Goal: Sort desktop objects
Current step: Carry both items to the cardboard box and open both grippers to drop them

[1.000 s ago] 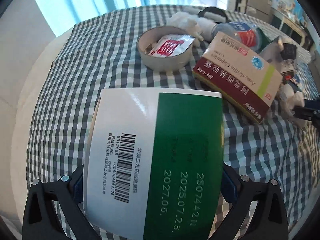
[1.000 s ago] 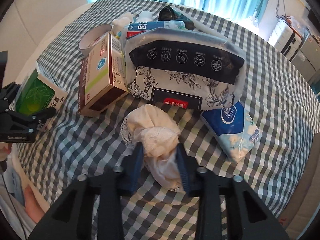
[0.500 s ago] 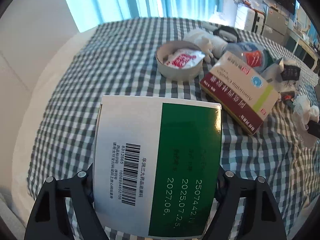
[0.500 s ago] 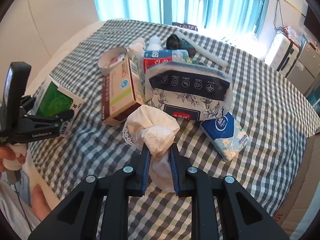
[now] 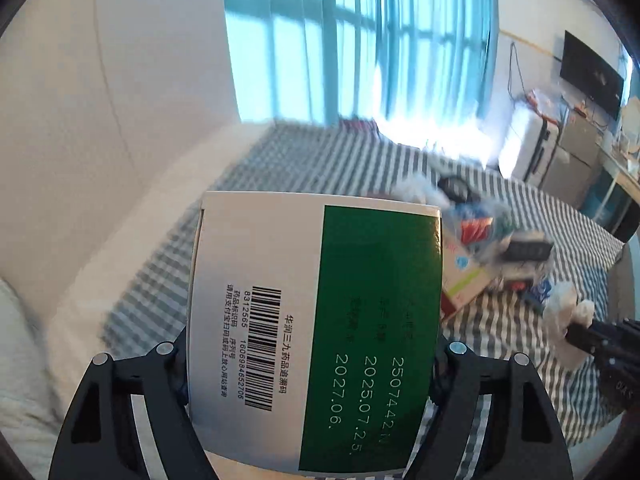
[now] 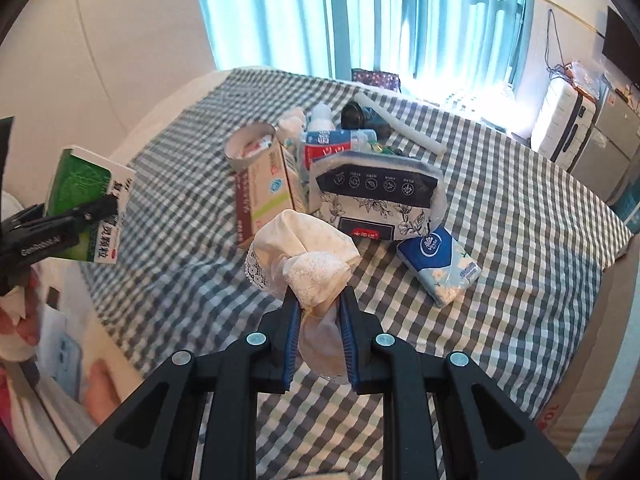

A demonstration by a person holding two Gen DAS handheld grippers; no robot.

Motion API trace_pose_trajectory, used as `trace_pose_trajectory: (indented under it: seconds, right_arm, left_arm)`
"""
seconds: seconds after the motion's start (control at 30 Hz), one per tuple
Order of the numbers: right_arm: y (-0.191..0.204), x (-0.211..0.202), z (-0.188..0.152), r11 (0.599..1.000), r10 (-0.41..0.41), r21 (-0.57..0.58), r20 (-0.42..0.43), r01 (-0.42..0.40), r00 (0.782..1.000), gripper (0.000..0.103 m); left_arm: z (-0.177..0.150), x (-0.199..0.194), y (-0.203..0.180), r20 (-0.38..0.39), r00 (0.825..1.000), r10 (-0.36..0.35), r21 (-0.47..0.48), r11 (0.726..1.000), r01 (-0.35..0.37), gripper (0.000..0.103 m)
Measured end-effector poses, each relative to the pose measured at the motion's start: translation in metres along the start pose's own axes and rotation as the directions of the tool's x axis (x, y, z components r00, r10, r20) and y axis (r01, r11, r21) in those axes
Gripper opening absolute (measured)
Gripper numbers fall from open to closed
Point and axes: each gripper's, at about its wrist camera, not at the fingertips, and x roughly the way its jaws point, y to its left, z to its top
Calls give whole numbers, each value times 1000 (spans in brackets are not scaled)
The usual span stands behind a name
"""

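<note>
Green-and-white cardboard, a medicine box [image 5: 316,332], is clamped between the jaws of the left claw [image 5: 312,364] and held clear above the checked worktop [image 6: 520,216]. Cream lace-trimmed cloth [image 6: 304,256] is pinched by the right claw [image 6: 319,322], also lifted. Left on the checks are a brown medicine box [image 6: 264,196], a floral pouch [image 6: 376,196] and a blue tissue pack [image 6: 440,266].
</note>
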Motion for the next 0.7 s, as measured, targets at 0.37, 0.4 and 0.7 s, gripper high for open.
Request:
trace_pose_trajectory:
  seconds: [0.37, 0.4, 0.7]
  right_arm:
    - [-27, -107, -11, 993, -30, 121, 197, 6, 980, 19]
    - [-33, -116, -12, 990, -53, 139, 200, 25, 978, 19]
    - [-106, -187, -21, 936, -238, 313, 236, 158, 942, 19]
  left_arm:
    - [12, -83, -82, 65, 985, -160, -6, 987, 161, 81]
    - [15, -87, -93, 64, 980, -189, -3, 982, 190, 81]
    - [50, -127, -183, 113, 928, -355, 144, 930, 338, 81]
